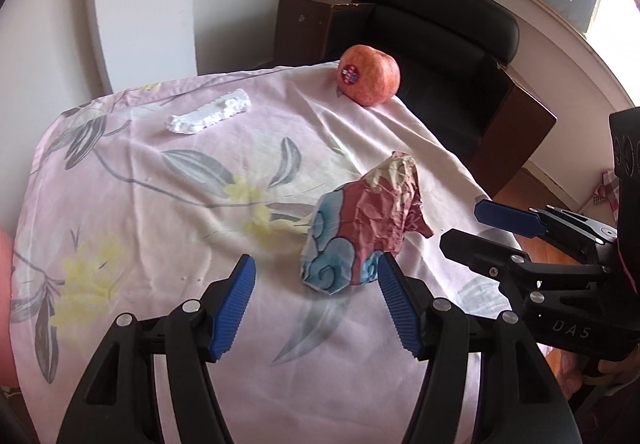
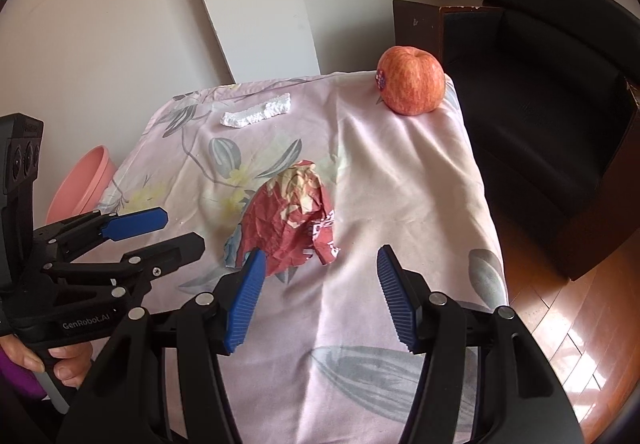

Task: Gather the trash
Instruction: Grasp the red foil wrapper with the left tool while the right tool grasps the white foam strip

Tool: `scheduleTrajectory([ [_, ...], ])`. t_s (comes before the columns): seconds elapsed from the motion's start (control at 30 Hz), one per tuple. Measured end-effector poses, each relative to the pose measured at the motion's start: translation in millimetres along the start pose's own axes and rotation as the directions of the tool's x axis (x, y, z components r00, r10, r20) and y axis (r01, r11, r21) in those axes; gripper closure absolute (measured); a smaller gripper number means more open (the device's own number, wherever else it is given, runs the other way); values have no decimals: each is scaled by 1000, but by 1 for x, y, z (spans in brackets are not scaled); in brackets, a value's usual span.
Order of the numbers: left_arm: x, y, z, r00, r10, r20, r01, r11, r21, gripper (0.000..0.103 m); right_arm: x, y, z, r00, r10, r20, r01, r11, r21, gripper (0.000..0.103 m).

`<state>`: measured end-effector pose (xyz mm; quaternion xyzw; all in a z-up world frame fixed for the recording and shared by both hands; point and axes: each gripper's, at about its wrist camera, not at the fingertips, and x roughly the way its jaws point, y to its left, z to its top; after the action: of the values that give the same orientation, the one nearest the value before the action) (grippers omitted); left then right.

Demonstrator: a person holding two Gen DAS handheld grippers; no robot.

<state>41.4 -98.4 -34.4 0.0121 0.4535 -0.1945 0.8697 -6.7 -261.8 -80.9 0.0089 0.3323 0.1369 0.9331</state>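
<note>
Trash in question: a crumpled wrapper [image 1: 366, 228], red, cream and blue, standing in a loose peak on the table [image 1: 140, 204] near its middle.
Where it lies from the tongs: just ahead of both pairs. In the left wrist view it sits beside the right-hand pad of the left tongs [image 1: 316, 308]; in the right wrist view, beside the left-hand pad of the right tongs [image 2: 320, 300]. So it lies between the two hands.
Nearer hand: about equal, as far as I can judge.
Long axis: from the broad blue base nearest the tongs up to the cream tip, which points away toward the apple [image 1: 368, 75].
Left tongs: open wide, holding nothing.
Right tongs: open wide, holding nothing.
Other trash: a white foam strip [image 1: 210, 112] lies crosswise, well beyond the wrapper.
Likely bin: a pink bowl [image 2: 82, 184] beside the table's left edge.
</note>
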Motion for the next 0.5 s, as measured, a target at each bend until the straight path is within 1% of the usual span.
scheduleTrajectory([
  [0.17, 19, -15, 7, 1000, -6, -17, 6, 999, 53, 40, 3, -11, -1, 1000, -24, -13, 24, 999, 22, 44],
  [0.33, 35, -19, 8, 1000, 15, -25, -13, 997, 71, 40, 7, -14, 0, 999, -29, -21, 30, 999, 21, 44],
  [0.4, 36, -18, 7, 1000, 18, -19, -17, 997, 69, 47, 8, -13, -1, 999, -29, -23, 29, 999, 20, 44],
  [0.43, 36, -17, 7, 1000, 15, -14, -14, 997, 70, 59, 9, -13, -1, 999, -29, -25, 29, 999, 20, 44],
  [0.47, 36, -18, 6, 1000, 13, -15, -12, 998, 69, 66, 9, -13, -1, 999, -29, -26, 29, 999, 20, 44],
  [0.5, 35, -17, 6, 1000, 11, -13, -10, 998, 66, 69, 10, -13, -1, 999, -28, -27, 29, 999, 20, 44],
])
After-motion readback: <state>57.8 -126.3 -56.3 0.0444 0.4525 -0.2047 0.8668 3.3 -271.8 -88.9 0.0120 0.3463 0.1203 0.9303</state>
